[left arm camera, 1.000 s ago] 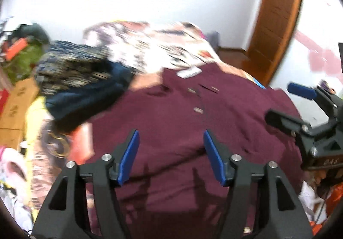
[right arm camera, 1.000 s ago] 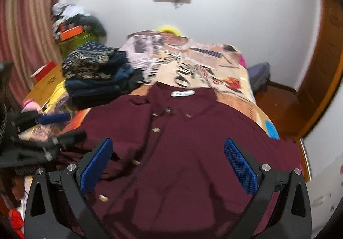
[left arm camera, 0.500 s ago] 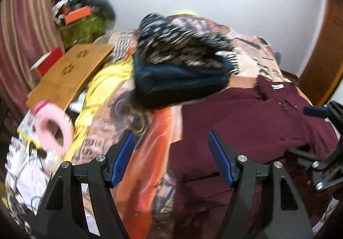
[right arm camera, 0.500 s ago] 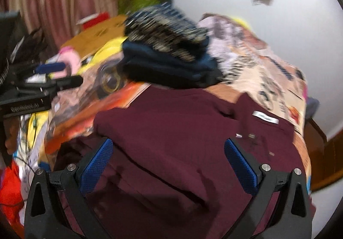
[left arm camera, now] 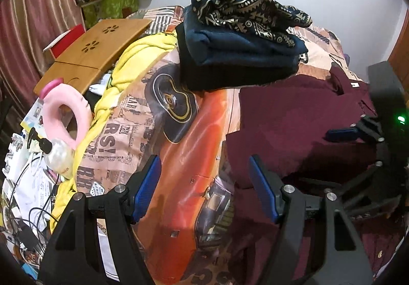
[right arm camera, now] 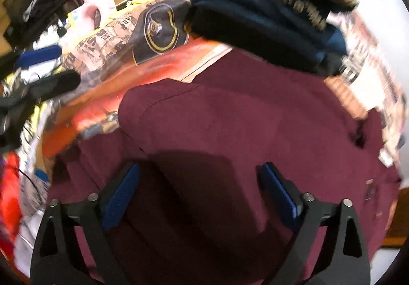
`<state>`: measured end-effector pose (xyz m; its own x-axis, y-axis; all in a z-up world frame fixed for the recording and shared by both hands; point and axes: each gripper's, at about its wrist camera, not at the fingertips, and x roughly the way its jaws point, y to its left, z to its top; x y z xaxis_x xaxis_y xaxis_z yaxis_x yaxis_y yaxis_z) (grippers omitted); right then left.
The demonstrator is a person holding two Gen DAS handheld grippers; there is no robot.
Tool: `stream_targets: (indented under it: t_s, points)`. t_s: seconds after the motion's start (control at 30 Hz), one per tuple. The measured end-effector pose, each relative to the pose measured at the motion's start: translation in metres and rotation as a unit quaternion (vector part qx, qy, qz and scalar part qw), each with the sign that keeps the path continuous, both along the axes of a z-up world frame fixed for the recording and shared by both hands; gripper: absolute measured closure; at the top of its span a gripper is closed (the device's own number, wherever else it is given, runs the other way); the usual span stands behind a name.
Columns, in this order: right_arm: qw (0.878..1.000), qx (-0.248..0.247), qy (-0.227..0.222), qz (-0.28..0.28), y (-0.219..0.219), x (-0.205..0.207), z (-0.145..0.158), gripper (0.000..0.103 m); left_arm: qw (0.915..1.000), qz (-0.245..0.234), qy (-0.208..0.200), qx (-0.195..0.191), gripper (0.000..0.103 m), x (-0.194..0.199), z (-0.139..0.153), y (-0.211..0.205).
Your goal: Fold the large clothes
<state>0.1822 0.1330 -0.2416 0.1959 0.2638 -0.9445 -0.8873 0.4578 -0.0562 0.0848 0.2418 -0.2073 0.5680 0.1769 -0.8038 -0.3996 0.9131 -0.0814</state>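
Maroon shirt [right arm camera: 230, 131] lying spread mid-frame on printed bedspread [left arm camera: 179, 157] | left gripper [left arm camera: 204, 187] hanging released, empty | right gripper [right arm camera: 199, 187] narrowing, unclenched, gripping nothing, above shirt

Home bedroom, lived-in & cluttered: bed [left arm camera: 194, 136] w/ printed car-motif bedspread, stack of folded clothes [left arm camera: 240, 37] on it, striped curtain [left arm camera: 28, 21] at the side, wooden lap tray [left arm camera: 94, 52], pink neck pillow [left arm camera: 65, 116], cables & bottles beside the bed.
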Motion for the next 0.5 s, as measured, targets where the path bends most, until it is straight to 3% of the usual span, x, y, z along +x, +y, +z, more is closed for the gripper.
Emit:
stream_targets:
  t_s: [0.07,0.13,0.27,0.3,0.4,0.5]
  points:
    - [1.000,-0.006,-0.012,0.003,0.006,0.002,-0.005,0.017,1.0000,0.000,-0.002,-0.002,0.034,0.000,0.000,0.000]
    - [0.999,-0.013,-0.026,0.013,0.010,-0.001,-0.004,0.031,1.0000,-0.001,-0.004,-0.003,0.034,0.001,0.002,-0.001]
    - [1.000,0.018,-0.014,-0.006,0.006,0.004,0.011,0.082,1.0000,-0.001,-0.008,0.000,0.034,0.002,0.007,-0.003]
    - [0.999,0.032,0.000,-0.017,0.002,0.008,0.015,0.090,1.0000,-0.003,-0.009,0.001,0.034,0.002,0.009,-0.004]
    - [0.993,0.100,0.034,-0.061,-0.019,0.014,0.040,0.093,0.9997,-0.012,-0.014,0.017,0.034,0.004,0.017,-0.010]
    - [0.983,0.161,0.011,-0.085,-0.044,0.012,0.076,0.094,0.9991,-0.020,-0.019,0.033,0.034,0.008,0.027,-0.017]
